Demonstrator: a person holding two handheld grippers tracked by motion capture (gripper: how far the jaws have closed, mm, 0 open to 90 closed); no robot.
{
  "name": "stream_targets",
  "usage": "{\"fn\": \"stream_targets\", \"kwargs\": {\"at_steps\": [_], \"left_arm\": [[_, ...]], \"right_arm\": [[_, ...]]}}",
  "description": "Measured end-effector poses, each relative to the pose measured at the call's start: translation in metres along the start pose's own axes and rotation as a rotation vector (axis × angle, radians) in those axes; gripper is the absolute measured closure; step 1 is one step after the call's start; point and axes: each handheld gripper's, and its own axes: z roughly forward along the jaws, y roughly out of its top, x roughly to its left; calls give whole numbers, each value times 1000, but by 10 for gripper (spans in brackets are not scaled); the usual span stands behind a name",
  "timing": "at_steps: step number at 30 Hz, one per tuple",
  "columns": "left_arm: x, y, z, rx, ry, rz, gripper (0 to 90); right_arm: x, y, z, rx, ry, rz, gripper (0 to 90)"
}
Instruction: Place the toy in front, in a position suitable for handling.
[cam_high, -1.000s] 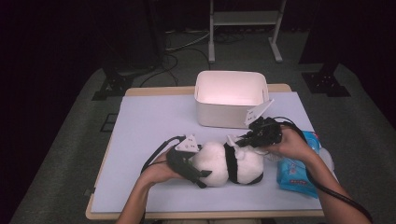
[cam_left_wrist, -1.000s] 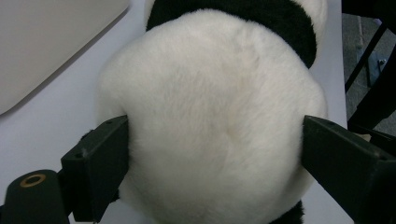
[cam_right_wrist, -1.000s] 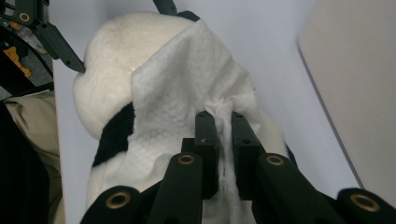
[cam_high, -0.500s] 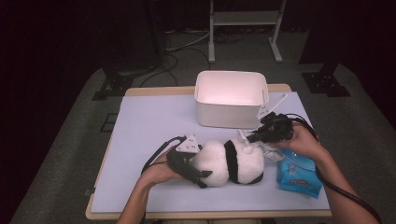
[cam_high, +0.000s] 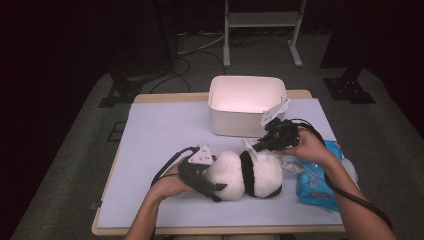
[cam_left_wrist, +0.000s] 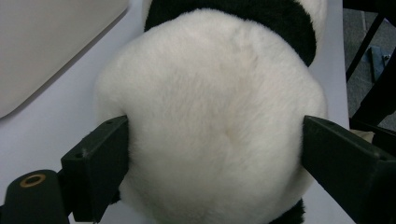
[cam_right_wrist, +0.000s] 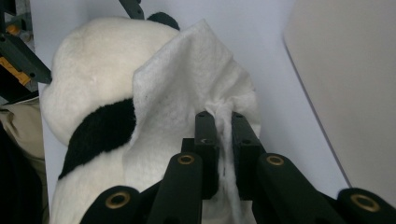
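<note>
High view: a toy panda (cam_high: 245, 175) is lying on its side near the front of the table, a little right of the middle. The left gripper (cam_high: 200, 172) is squeezing the panda's round white end, one black jaw pressing into the fur on each side, as the left gripper view shows (cam_left_wrist: 219, 126). The right gripper (cam_high: 272, 140) is pinching a white wipe (cam_right_wrist: 187, 88) tight between its closed jaws, and the wipe is lying against the panda's top. A blue pack of wipes (cam_high: 317, 177) is sitting just right of the panda, under the person's right arm. Farther back, a white bin (cam_high: 247, 105) is standing on the table, near the right gripper. A pale purple sheet (cam_high: 160, 130) is covering the wooden table (cam_high: 150, 97). Grey carpet (cam_high: 70, 165) is spreading around it. The room behind is dark, with a white metal stand (cam_high: 260, 20) and black cables (cam_high: 192, 47) on the floor.
</note>
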Motion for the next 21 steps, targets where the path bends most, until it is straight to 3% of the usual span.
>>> {"fn": "stream_targets", "kwargs": {"at_steps": [2,9,16,21], "left_arm": [[0,0,0,1,0,2,103],[0,1,1,-1,-1,-3,102],[0,1,1,0,-4,-6,102],[0,1,1,4,-5,-4,102]], "right_arm": [[-1,-4,-3,-3,-3,2,835],[-7,-38,-25,-61,-21,81,835],[-6,-55,-35,-57,-33,95,835],[7,-52,-39,-51,-35,57,834]]}}
